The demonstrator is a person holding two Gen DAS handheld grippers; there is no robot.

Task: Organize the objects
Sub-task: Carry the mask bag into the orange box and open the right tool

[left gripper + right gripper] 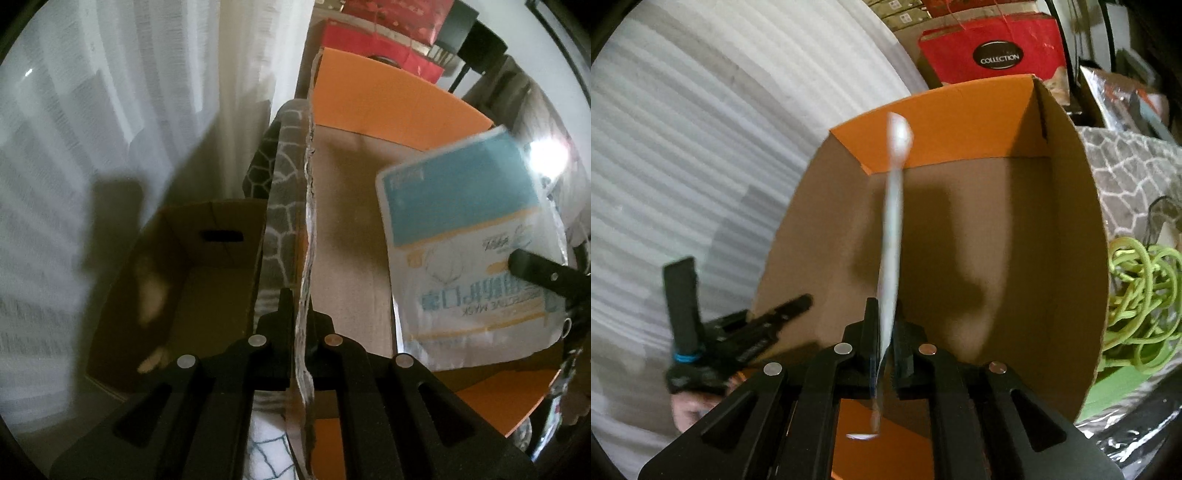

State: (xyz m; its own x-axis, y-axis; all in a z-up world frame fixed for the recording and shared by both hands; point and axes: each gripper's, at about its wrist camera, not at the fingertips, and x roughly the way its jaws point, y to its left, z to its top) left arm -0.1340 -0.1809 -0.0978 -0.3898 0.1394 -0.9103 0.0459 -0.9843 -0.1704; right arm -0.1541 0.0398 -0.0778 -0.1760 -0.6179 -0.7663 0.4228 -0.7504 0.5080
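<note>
A cardboard box with orange flaps [388, 99] stands open, its brown floor bare. My left gripper [301, 314] is shut on the top edge of the box's left wall [308, 236]; in the right wrist view it [798, 306] shows at that same wall, with a hand behind it. My right gripper [886, 325] is shut on a blue and white mask packet [894, 221], seen edge-on and hanging over the inside of the box [997, 229]. In the left wrist view the packet [461, 240] is blurred, with one right finger [535, 271] across its face.
A second, darker cardboard box [166, 277] sits left of the held wall. Grey patterned fabric [284, 177] lies between the boxes. White curtain [110, 147] fills the left. Red gift bags [993, 55] stand behind, and a green cord tangle [1137, 291] lies right of the box.
</note>
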